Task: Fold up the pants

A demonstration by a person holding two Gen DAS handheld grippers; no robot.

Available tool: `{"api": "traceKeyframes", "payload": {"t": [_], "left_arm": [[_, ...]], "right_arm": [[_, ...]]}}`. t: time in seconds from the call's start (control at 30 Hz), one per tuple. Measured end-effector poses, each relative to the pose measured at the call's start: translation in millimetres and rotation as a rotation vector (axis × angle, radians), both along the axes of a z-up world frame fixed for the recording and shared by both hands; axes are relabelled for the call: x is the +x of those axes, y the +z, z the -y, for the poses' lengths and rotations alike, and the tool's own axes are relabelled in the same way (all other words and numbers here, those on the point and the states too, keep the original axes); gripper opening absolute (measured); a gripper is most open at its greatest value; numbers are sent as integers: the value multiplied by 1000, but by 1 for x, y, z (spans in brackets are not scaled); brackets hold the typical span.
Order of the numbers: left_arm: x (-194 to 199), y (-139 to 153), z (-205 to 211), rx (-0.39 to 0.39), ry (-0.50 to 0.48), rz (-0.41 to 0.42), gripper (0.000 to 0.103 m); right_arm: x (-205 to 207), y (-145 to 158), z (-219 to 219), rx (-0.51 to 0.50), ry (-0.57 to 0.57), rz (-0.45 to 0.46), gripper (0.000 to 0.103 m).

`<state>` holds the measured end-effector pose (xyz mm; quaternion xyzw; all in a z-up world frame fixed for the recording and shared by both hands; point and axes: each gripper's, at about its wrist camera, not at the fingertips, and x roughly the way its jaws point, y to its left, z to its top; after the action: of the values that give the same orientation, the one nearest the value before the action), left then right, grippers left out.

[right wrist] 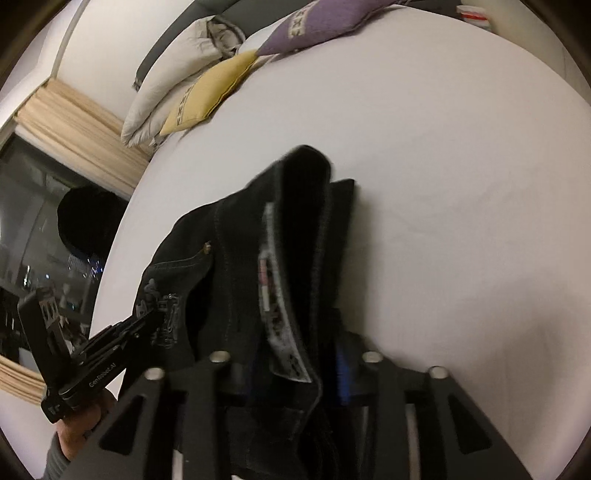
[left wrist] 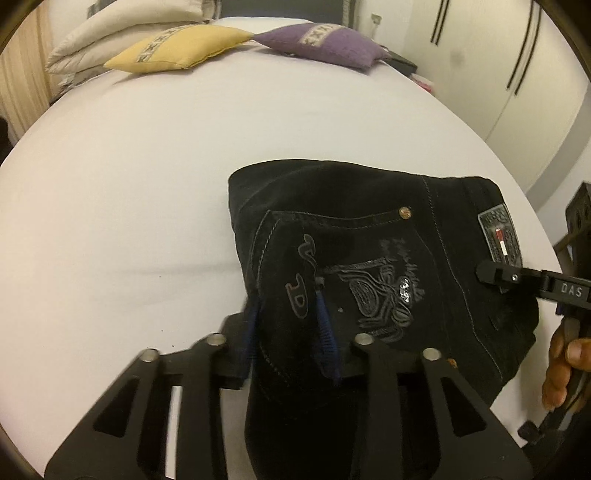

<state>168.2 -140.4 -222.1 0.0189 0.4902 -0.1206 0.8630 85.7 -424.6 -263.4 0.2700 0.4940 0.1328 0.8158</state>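
The folded black pants (left wrist: 362,280) lie on the near part of the white bed (left wrist: 147,184), their near edge hidden under both tools. The left gripper (left wrist: 291,332) and right gripper (right wrist: 295,369) each stand part-open with denim between the blue pads; whether they pinch is unclear. Farther off: one yellow cushion (left wrist: 177,48), one purple cushion (left wrist: 325,44), and stacked white pillows (left wrist: 110,29), partly cut off.

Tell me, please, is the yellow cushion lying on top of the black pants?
No, the yellow cushion sits far up the bed, well apart from the black pants.
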Motion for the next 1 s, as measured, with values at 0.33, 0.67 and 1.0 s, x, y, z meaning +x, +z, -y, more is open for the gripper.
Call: {"api": "traceKeyframes", "payload": {"t": [0.33, 0.67, 1.0], "left_arm": [[-72, 92, -32, -33, 95, 274, 103], [-232, 237, -32, -52, 163, 720, 103], [-270, 232, -30, 110, 234, 490, 103]], "right_arm": [[-73, 90, 13, -140, -143, 232, 77], [-228, 241, -21, -346, -300, 741, 103], [-294, 286, -47, -430, -267, 794, 103]]}}
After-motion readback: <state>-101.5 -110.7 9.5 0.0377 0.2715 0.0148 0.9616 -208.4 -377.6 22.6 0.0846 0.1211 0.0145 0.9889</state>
